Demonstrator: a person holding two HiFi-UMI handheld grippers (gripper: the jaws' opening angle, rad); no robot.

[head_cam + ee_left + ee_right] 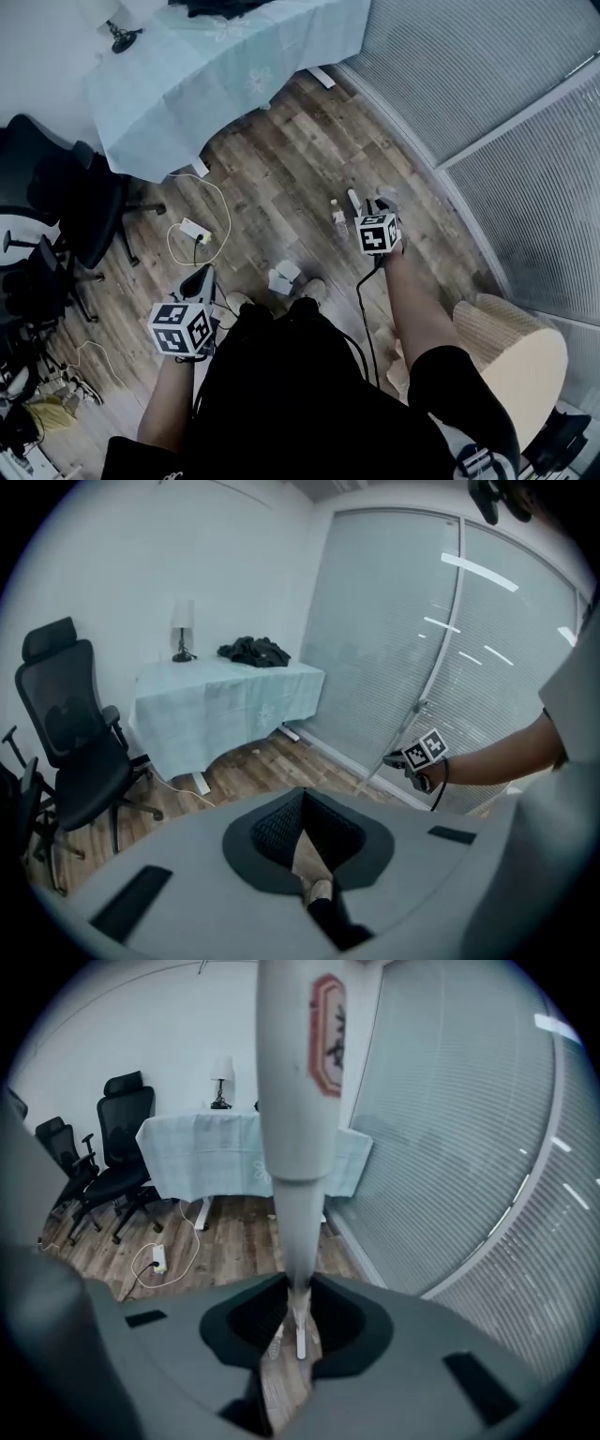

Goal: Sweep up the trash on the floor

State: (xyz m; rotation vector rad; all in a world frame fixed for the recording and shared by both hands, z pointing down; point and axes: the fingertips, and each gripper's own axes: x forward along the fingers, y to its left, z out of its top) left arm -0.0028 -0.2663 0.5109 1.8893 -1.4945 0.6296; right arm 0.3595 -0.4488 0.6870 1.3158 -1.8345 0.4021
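Broom handle (pixel 295 1147) clamped in right claw (pixel 296 1288), upright for floor reach; left claw (pixel 302 799) closed, empty, spare. Bottle (pixel 337 216) at 10 o'clock of right claw, unswept.

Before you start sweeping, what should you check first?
1. Right tongs gripping the broom handle: ok, they are shut on it.
2. Left tongs free for a dustpan: ok, they are shut with nothing in them.
3. Trash in sight: ok, a small bottle and a white paper lie on the floor.
4. Power strip out of the way: ok, it lies left of the paper and apart from it.
5. Broom head down on the floor: cannot tell, it is not in view.
6. Dustpan nearby: cannot tell, none shows.
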